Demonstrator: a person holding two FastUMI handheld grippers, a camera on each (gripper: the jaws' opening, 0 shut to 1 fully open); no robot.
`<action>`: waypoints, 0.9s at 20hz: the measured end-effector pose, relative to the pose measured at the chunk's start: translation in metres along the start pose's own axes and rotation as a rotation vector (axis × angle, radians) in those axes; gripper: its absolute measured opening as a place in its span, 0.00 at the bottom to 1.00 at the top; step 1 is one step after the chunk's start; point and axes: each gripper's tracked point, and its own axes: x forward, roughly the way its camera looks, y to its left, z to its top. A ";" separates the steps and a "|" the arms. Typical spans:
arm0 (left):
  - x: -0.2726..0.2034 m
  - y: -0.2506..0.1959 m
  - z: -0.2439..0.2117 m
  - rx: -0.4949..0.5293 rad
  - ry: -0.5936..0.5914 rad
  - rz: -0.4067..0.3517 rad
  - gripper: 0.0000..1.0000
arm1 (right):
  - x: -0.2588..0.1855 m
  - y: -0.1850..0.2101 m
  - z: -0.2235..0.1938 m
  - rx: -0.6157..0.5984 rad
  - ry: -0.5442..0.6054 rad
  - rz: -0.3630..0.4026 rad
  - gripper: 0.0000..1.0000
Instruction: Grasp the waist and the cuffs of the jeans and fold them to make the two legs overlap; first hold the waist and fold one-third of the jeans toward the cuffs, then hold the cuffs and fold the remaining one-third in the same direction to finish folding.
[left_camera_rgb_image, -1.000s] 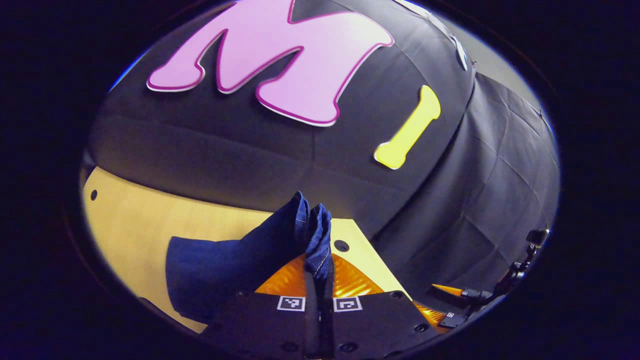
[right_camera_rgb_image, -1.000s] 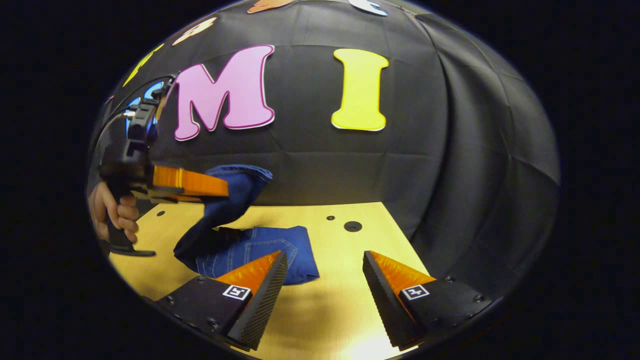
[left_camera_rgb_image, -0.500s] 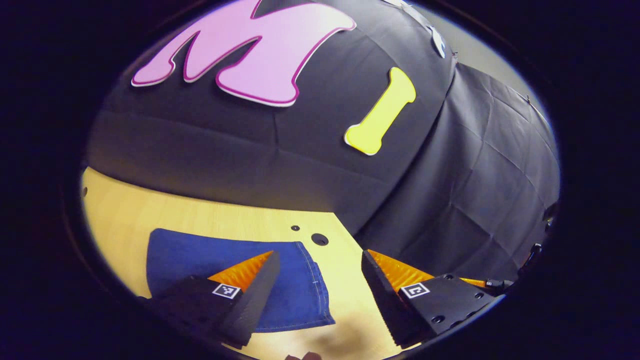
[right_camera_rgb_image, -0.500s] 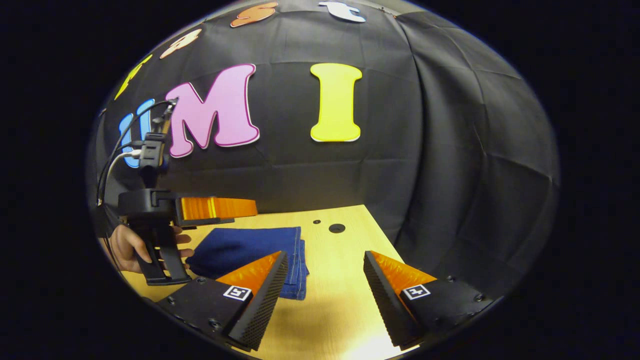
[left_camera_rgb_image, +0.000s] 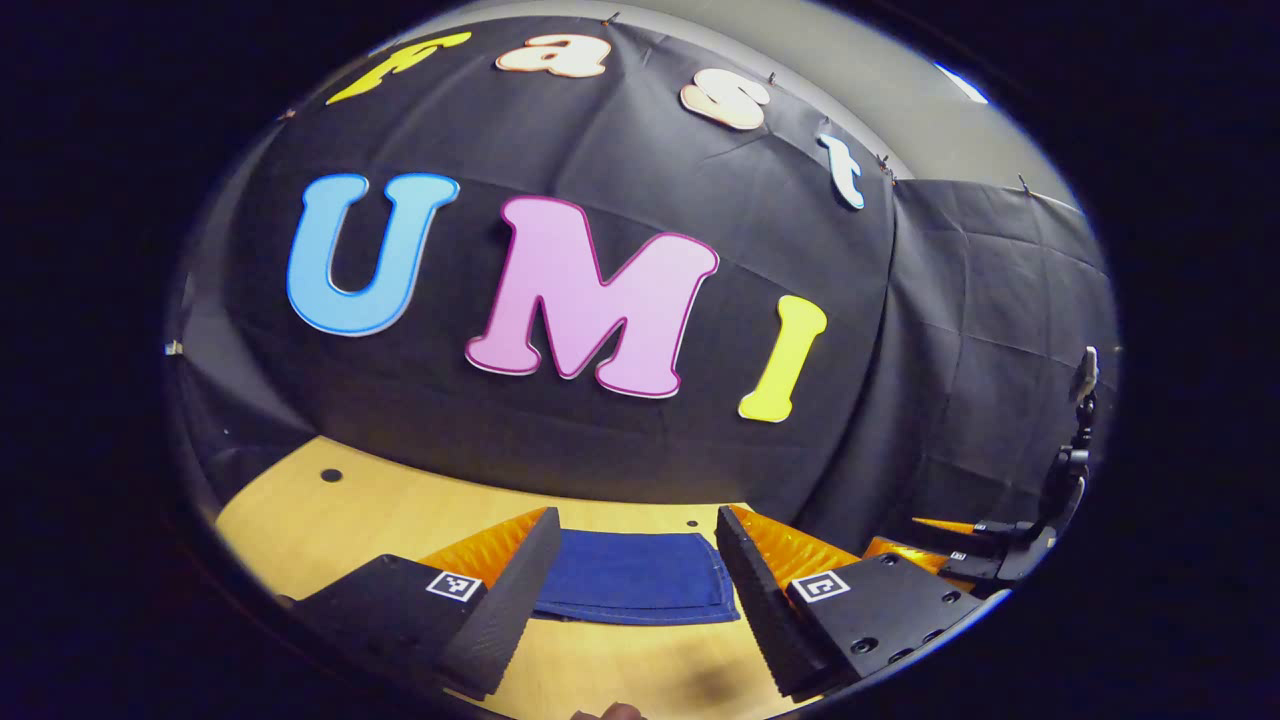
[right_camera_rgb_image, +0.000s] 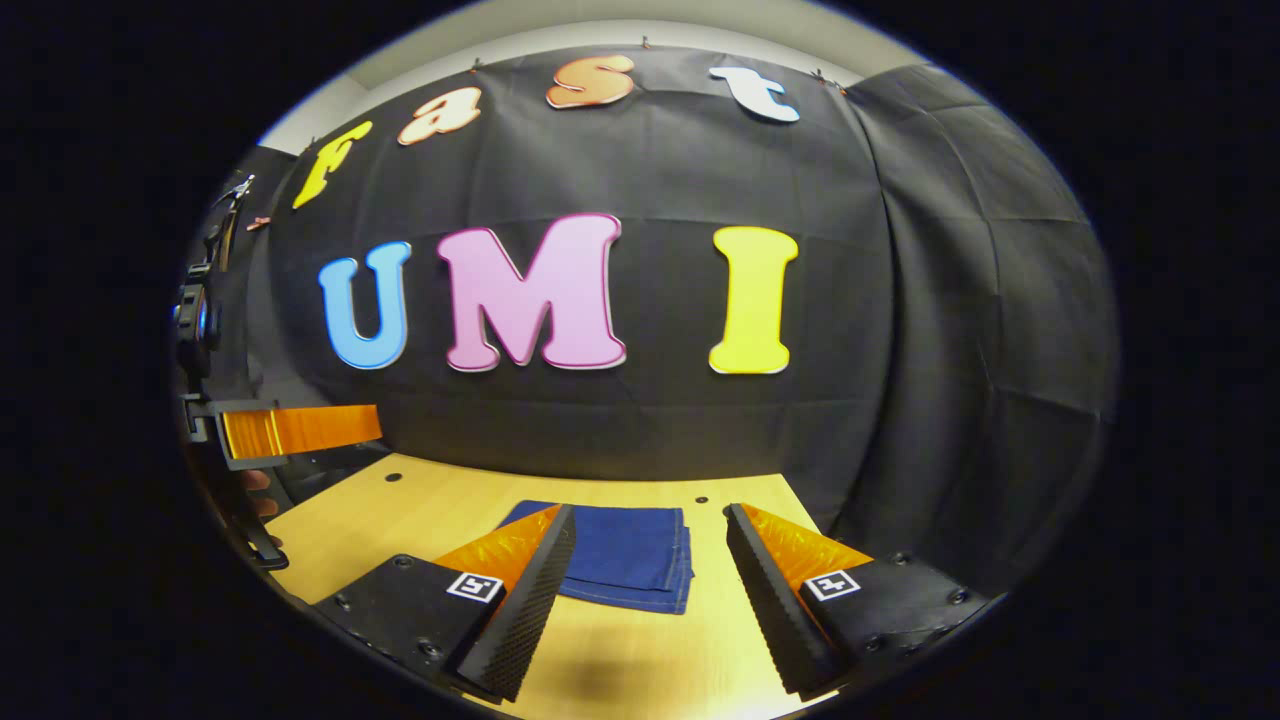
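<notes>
Jeans (left_camera_rgb_image: 636, 577) lie folded flat on the table (left_camera_rgb_image: 380, 510), just ahead of both grippers' wide-open, empty jaws.

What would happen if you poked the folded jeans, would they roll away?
Probably not: the jeans lie flat in stacked layers on the table, so a poke would likely slide or rumple them. Lifted by one edge, they would probably flop open, being soft cloth.

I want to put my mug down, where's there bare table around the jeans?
Bare table runs left of the folded jeans, out to the hole near the left gripper. A narrower strip lies right of the jeans, and another in front. Behind them it is tight: just a thin band before the wall. The right gripper hovers open nearby.
</notes>
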 end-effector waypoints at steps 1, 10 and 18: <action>-0.026 0.010 0.009 0.006 -0.015 0.021 0.96 | -0.012 0.012 0.011 -0.003 -0.021 0.014 0.93; -0.159 0.074 0.031 -0.006 -0.098 0.152 0.96 | -0.094 0.105 0.067 -0.098 -0.162 0.120 0.99; -0.190 0.104 0.032 -0.029 -0.075 0.264 0.96 | -0.098 0.166 0.069 -0.104 -0.138 0.289 0.96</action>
